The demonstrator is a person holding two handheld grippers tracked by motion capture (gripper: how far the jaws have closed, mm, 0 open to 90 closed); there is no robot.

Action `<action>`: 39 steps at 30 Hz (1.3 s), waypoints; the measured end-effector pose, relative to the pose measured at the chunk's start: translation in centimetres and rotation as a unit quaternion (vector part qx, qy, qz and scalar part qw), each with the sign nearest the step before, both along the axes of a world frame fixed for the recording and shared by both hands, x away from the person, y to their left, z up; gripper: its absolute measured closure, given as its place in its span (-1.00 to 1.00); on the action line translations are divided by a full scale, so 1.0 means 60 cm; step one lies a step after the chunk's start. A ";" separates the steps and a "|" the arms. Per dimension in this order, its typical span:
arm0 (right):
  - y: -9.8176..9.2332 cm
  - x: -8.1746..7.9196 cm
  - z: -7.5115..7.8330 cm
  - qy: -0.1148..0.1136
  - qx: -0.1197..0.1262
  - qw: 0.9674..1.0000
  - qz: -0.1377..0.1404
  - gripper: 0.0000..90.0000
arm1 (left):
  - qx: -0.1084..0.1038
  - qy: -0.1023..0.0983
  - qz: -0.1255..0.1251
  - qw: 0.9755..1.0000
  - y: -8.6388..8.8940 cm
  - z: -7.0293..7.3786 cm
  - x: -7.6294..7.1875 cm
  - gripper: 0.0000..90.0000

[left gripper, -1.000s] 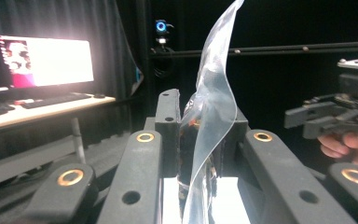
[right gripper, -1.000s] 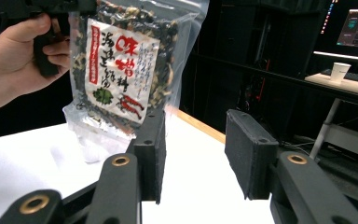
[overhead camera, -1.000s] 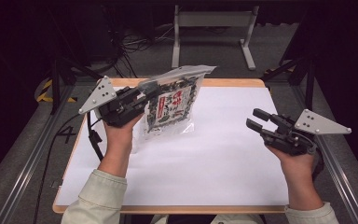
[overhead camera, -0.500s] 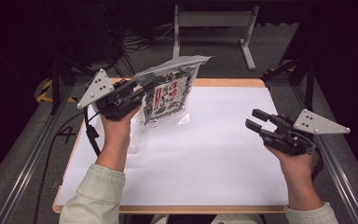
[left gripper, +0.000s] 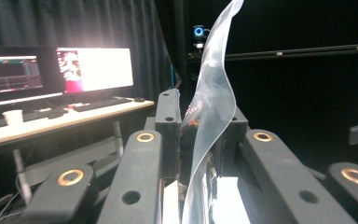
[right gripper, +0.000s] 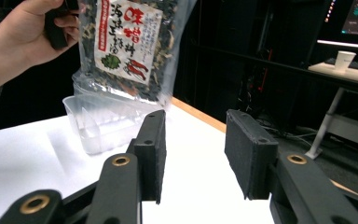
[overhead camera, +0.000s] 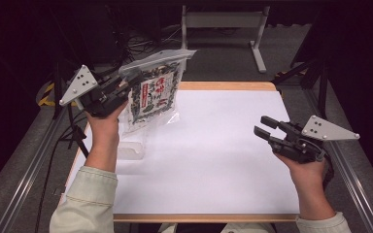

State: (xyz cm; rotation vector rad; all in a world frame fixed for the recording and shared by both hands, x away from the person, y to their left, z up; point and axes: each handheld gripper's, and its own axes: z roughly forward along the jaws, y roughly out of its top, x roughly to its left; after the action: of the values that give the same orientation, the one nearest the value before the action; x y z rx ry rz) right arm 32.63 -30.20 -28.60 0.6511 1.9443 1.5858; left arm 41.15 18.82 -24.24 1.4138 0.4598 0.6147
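The bag is cut off by the top edge in the right gripper view, its print too small to read in the high view, and it hides part of the clear tub there.

The right tongs stand with jaws apart and nothing between them, over the white desk. Beyond them a hand holds a clear snack bag (red and white label, dark contents) above a clear plastic tray resting on the desk. A paper cup sits far right
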 end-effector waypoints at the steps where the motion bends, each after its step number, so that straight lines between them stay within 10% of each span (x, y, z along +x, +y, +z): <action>1: -0.001 -0.001 -0.001 0.004 0.001 1.000 -0.001 0.29 | -0.001 0.000 0.003 1.000 0.005 -0.001 0.002 0.69; 32: -0.014 -0.014 -0.022 0.027 -0.007 0.999 -0.027 0.29 | -0.022 -0.012 0.081 0.996 0.112 -0.028 0.027 0.70; 39: -0.008 -0.011 -0.026 0.033 -0.010 0.999 -0.025 0.29 | -0.058 0.002 0.084 0.995 0.124 -0.059 0.044 0.70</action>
State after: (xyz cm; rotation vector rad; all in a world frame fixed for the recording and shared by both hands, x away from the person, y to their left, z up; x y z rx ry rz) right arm 31.95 -30.70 -30.17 0.7465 1.9743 1.5303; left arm 43.81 26.24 -27.80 1.2739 0.6131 0.7099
